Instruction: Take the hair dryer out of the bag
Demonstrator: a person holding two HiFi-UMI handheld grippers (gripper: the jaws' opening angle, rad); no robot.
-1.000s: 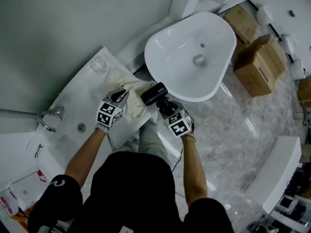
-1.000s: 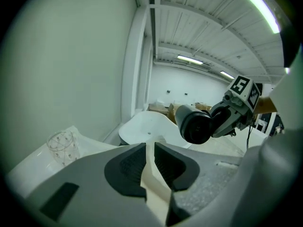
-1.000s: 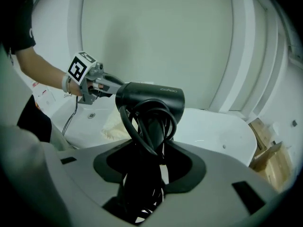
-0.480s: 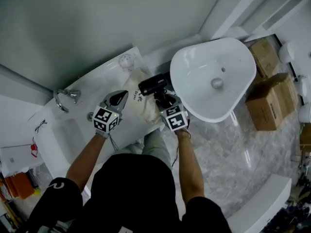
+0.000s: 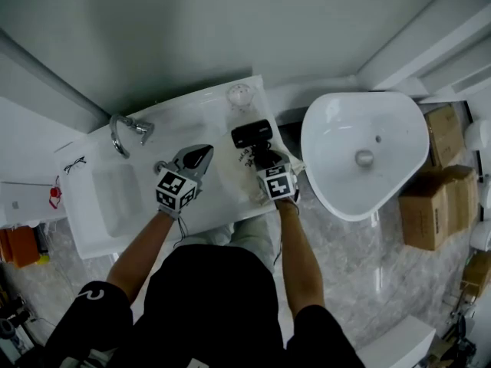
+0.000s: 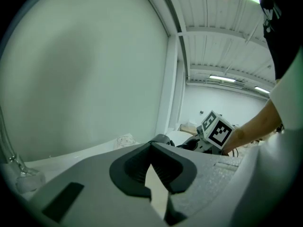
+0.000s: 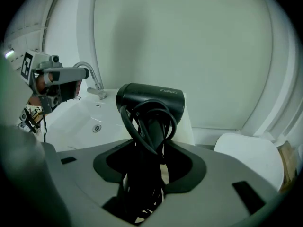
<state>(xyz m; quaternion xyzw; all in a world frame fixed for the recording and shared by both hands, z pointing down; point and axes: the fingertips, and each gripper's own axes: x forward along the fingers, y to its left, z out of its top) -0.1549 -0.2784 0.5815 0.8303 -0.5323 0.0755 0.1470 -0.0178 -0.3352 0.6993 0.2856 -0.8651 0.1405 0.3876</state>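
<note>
Hair dryer (image 5: 252,134), black with its cord looped round the handle, was clamped by that handle in the right tool (image 5: 265,162). It was clear of the cream bag (image 5: 234,179), which lay on the white table (image 5: 192,121) beneath. The left tool (image 5: 202,154) hovered beside the bag, jaws together, near the faucet (image 5: 126,127).

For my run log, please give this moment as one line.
right gripper: fingers shut on hair dryer | hair dryer: out of bag | left gripper: fingers shut | bag: on counter
</note>
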